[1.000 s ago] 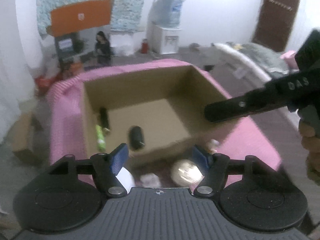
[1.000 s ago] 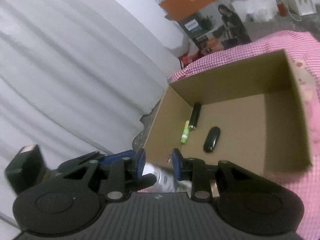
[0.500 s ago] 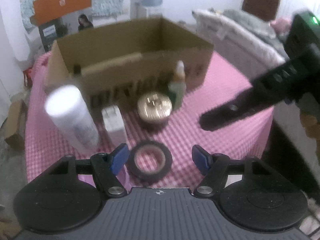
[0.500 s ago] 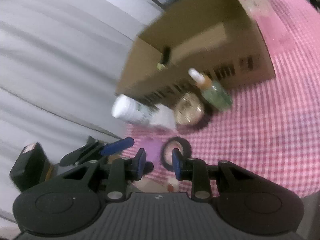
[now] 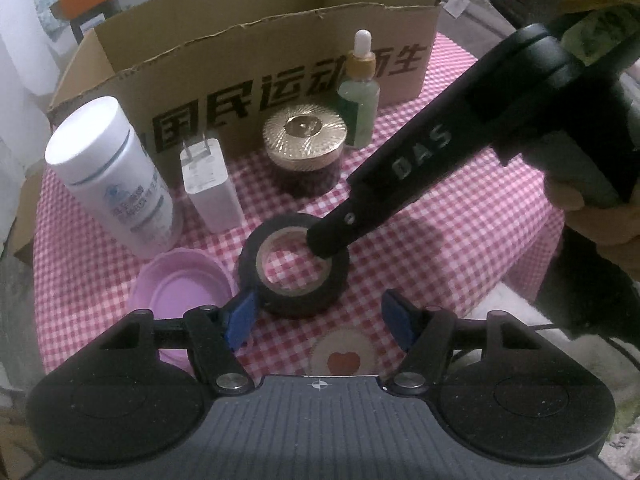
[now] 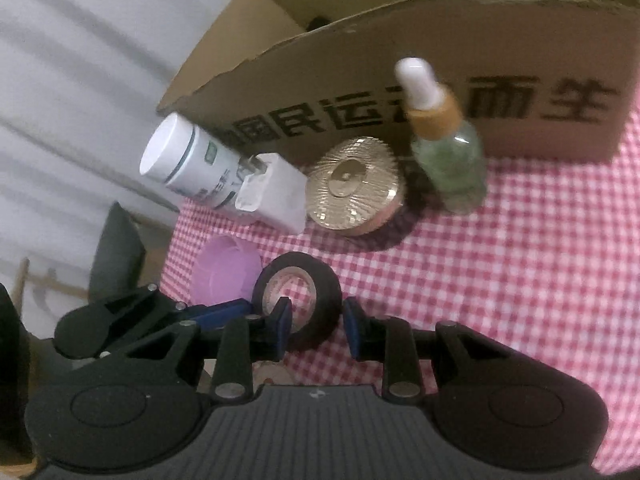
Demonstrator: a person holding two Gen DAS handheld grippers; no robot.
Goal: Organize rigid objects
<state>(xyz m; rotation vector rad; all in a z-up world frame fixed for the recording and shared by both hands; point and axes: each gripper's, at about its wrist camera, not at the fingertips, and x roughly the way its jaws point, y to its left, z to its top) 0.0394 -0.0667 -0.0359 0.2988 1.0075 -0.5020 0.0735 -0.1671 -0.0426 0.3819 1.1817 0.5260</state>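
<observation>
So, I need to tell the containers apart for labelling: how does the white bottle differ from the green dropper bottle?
The white bottle is opaque, wide and has a flat white cap; the green dropper bottle is see-through, slimmer and topped by a white bulb on a tan collar. The white bottle stands at the left end of the row, the dropper bottle at the right end. Both stand upright on the pink checked cloth before the cardboard box.
</observation>
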